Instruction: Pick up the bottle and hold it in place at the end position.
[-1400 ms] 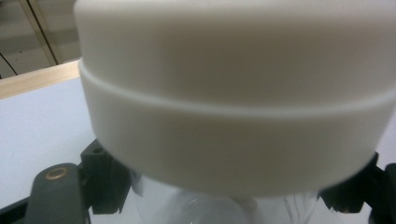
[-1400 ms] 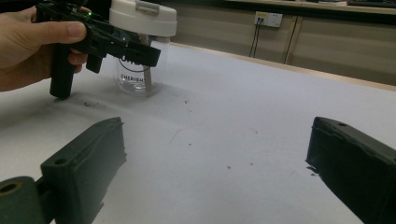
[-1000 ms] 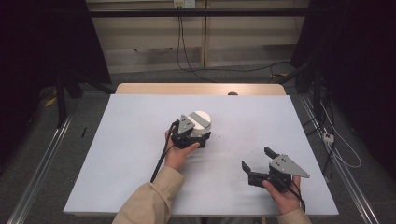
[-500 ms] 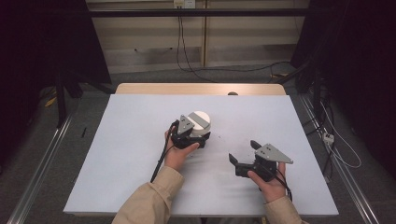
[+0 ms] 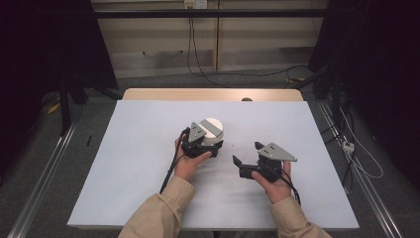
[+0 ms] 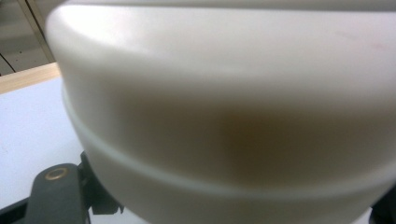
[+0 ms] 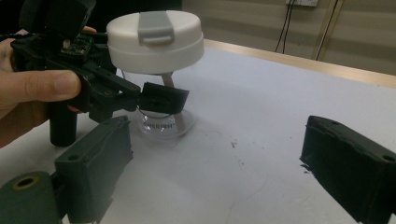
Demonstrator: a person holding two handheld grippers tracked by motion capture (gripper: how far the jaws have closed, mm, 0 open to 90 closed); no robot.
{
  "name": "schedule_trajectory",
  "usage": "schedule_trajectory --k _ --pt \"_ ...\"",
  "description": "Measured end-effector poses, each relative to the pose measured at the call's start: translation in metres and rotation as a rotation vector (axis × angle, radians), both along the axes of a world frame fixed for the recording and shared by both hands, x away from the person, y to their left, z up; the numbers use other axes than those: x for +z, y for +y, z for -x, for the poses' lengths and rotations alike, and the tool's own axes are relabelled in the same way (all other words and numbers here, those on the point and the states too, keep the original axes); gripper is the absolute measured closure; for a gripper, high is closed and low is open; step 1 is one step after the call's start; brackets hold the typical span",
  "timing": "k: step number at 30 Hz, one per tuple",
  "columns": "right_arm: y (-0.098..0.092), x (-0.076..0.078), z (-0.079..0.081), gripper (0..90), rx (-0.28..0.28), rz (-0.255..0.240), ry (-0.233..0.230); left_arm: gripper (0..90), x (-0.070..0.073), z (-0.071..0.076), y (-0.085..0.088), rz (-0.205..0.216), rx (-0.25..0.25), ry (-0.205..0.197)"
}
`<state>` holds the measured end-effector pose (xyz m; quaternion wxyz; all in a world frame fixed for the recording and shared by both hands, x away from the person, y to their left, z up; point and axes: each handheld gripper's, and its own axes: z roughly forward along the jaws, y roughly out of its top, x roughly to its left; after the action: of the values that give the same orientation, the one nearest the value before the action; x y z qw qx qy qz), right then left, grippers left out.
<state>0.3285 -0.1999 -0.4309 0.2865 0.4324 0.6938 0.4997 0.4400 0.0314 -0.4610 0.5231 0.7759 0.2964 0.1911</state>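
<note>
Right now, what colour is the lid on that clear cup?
The lid is white with a grey flip tab, clearest in the right gripper view.

The counter (image 5: pixel 148 148) fills the middle and lower part of the high view: a pale, matt white sheet over a top whose light wooden edge shows as a strip along the far side. A clear cup (image 7: pixel 161 119) with a white lid (image 5: pixel 212 128) stands on it near the centre of that view, with small dark specks on the sheet to its right.
</note>
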Motion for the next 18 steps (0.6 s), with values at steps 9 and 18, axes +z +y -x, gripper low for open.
schedule_trajectory --k 9,18 --pt "0.006 0.004 -0.007 7.9 -0.006 -0.001 0.004 18.7 0.0 0.0 0.0 -0.001 -0.001 0.003" --pt "0.015 0.008 -0.014 7.8 0.006 0.012 -0.003 18.7 0.0 -0.001 0.0 -0.001 -0.002 0.004"
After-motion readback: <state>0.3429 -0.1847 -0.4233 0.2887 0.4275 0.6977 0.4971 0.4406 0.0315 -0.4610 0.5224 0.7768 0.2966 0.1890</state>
